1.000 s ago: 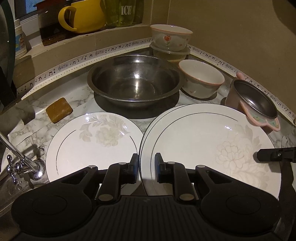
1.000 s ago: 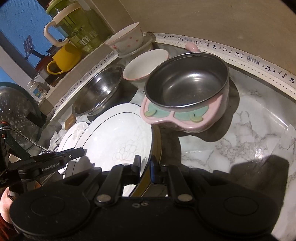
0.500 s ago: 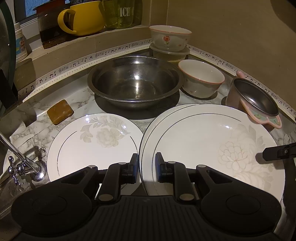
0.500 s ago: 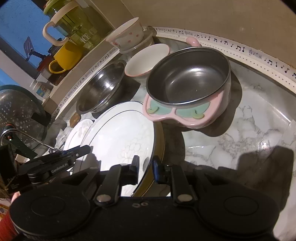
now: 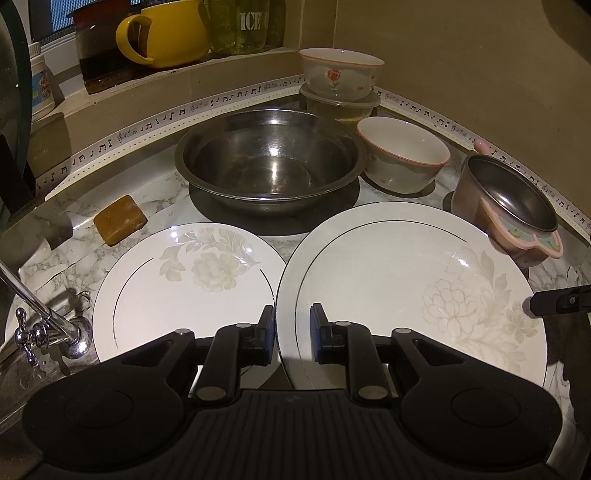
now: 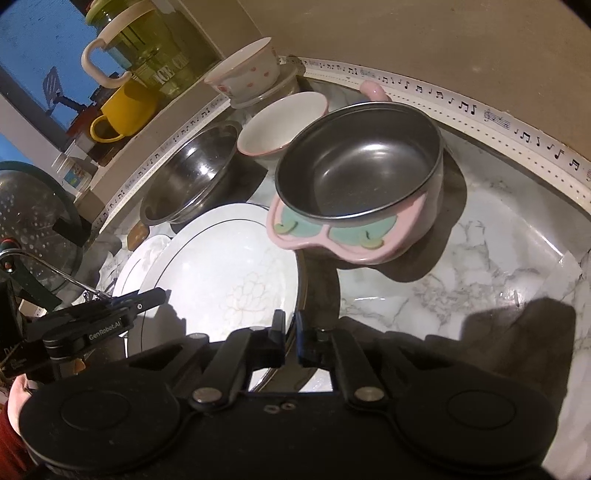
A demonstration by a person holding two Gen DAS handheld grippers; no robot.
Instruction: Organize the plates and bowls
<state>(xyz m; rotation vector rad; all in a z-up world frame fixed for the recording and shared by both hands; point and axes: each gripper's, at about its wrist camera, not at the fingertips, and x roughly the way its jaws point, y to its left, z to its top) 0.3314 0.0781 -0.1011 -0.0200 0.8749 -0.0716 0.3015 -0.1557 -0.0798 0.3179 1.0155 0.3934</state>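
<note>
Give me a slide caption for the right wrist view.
Right gripper pinches the large plate's rim beside the pink-handled steel bowl.

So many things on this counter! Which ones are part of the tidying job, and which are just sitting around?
Part of the job: big plate, small plate, steel basin, pink-rimmed bowl, rose bowl, pink-handled steel bowl.

Just lying about: soap, yellow mug, green jar, tap, plastic tub.

plates: 2 | bowls: 4 | mug: 1
</note>
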